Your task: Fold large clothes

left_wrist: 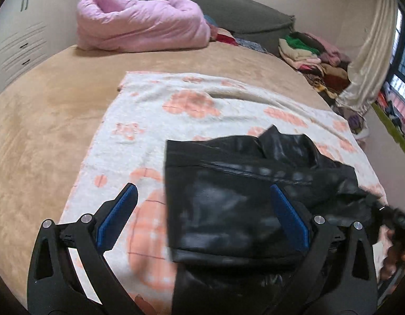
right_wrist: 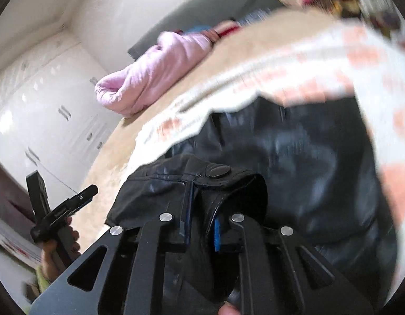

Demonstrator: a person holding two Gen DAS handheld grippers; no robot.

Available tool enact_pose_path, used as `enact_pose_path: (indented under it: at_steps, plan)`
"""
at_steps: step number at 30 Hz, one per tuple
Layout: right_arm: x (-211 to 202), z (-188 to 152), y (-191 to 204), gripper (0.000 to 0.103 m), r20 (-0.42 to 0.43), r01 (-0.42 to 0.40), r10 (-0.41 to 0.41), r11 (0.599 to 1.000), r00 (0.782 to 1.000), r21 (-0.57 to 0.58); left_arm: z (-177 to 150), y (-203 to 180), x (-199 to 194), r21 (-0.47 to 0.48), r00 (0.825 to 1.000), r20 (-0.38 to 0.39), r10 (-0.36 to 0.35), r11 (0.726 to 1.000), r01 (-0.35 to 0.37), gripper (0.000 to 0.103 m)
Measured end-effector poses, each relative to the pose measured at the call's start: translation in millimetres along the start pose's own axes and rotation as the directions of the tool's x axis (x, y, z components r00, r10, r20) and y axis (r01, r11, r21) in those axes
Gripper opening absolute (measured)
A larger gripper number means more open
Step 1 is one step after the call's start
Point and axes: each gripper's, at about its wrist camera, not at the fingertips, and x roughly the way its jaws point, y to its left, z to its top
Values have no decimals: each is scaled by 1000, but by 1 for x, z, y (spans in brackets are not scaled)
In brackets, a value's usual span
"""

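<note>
bare tan bed [left_wrist: 40, 120] at my left | my left gripper [left_wrist: 202, 204] spread wide over the black leather jacket's [left_wrist: 228, 191] straight left edge; jacket on floral blanket [left_wrist: 155, 110] | my right gripper [right_wrist: 201, 210] clamps its snap-button cuff [right_wrist: 202, 181]

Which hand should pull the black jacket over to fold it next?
Probably the right. The right gripper is already shut on the black jacket at an edge with a snap. The left gripper is open and holds nothing.
</note>
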Motion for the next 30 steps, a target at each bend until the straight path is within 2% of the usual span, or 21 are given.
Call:
enact_pose_path:
  at_steps: [4, 7, 10, 12, 14, 19, 22, 25, 30]
  plan:
    - [-15, 31, 21, 11, 45, 46, -39, 983, 998, -178, 3, 12, 10, -47, 1000, -16, -13, 999, 13, 94]
    - [-22, 45, 24, 11, 71, 101, -85, 960, 994, -260, 6, 14, 17, -57, 1000, -21, -11, 998, 10, 94]
    - [-27, 53, 17, 10, 95, 146, -123, 945, 988, -294, 8, 5, 24, -32, 1000, -27, -4, 999, 3, 93]
    - [-27, 55, 7, 10, 87, 163, -144, 941, 986, -295, 6, -6, 30, -3, 999, -33, -30, 1000, 30, 87]
    - [-27, 52, -4, 10, 75, 174, -159, 941, 984, -292, 5, -18, 36, 30, 997, -46, -58, 998, 59, 63]
    - [-12, 44, -15, 10, 54, 192, -185, 941, 981, -280, -6, -52, 60, 127, 989, -111, -95, 986, 109, 34]
    - [-8, 39, -23, 11, 42, 198, -194, 943, 980, -269, -16, -62, 74, 152, 981, -162, -104, 980, 129, 29]
    - [-3, 37, -32, 11, 23, 200, -201, 948, 979, -248, -24, -65, 87, 152, 971, -212, -109, 978, 143, 28]
    - [7, 32, -42, 14, -14, 222, -231, 950, 973, -221, -31, -66, 98, 160, 965, -244, -96, 978, 138, 28]
